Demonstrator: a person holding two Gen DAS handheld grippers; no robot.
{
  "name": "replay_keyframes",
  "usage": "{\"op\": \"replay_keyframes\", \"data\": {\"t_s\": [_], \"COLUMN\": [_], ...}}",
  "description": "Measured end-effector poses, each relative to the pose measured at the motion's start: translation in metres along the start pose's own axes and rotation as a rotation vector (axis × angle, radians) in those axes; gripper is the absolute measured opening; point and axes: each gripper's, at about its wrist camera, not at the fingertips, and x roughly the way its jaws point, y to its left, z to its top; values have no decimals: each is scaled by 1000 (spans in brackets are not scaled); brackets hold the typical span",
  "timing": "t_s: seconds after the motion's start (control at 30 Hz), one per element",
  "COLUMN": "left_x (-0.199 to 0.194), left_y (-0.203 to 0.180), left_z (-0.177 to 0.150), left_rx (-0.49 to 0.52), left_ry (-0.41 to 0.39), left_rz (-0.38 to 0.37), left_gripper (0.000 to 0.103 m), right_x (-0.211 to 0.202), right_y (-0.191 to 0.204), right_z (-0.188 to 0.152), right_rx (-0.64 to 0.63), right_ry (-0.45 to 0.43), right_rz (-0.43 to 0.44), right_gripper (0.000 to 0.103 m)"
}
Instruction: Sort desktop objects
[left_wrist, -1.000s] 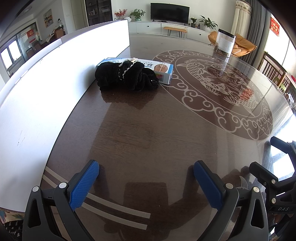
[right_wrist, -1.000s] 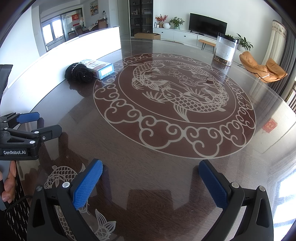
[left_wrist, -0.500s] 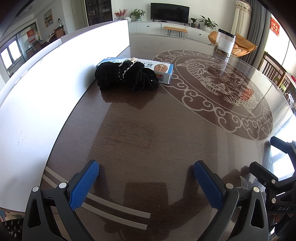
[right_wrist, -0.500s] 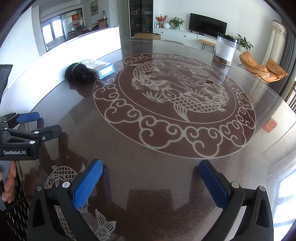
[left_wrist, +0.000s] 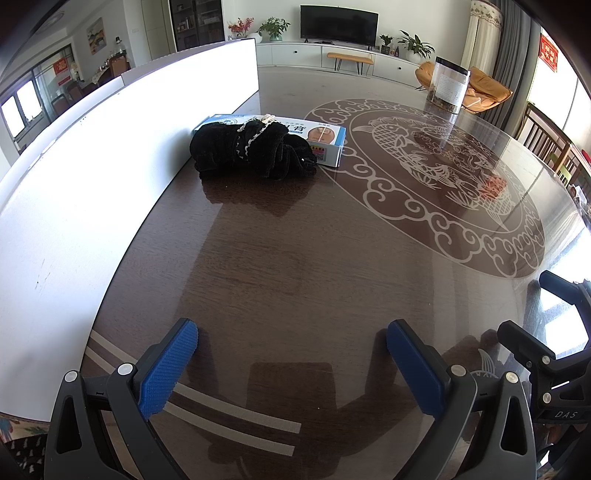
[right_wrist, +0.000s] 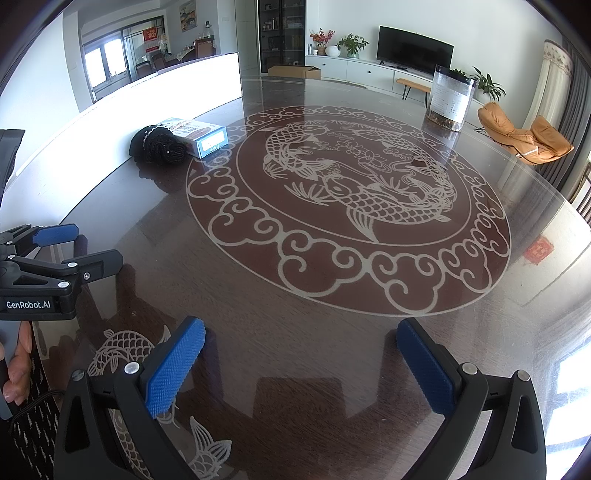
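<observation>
we hold the left gripper (left_wrist: 291, 363) low over the dark glossy table (left_wrist: 295, 258), its blue-padded fingers (left_wrist: 168, 369) spread wide with nothing between them. the right gripper (right_wrist: 301, 363) is likewise spread wide and empty, over the near edge of the table.

in the left wrist view, the black cloth bundle (left_wrist: 251, 149) lies at about 12 o'clock, far up the table, just beside the white panel (left_wrist: 92, 177) that runs along the left side. a beaded trim crosses the top of the bundle. the blue-and-white box (left_wrist: 317, 138) lies right behind the bundle and touching it, its end sticking out at 1 o'clock. in the right wrist view the same pair sits at 10 o'clock, well apart from our fingers.

a clear jar with a dark lid (right_wrist: 450, 98) stands upright at the far side of the table, at 1 o'clock in both views, beyond the round fish pattern (right_wrist: 351, 206). the left gripper shows at 9 o'clock in the right wrist view, with a hand (right_wrist: 16, 369) on its grip.
</observation>
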Motion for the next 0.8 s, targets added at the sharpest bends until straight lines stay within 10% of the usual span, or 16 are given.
{"op": "replay_keyframes", "data": {"t_s": [0.8], "left_x": [-5], "left_y": [13], "left_z": [-1], "left_rx": [-54], "left_ry": [-7], "left_rz": [-35], "left_gripper": [103], "right_x": [0], "right_y": [0], "right_z": [0], "right_rx": [0], "right_ry": [0], "right_rz": [1], "right_gripper": [103]}}
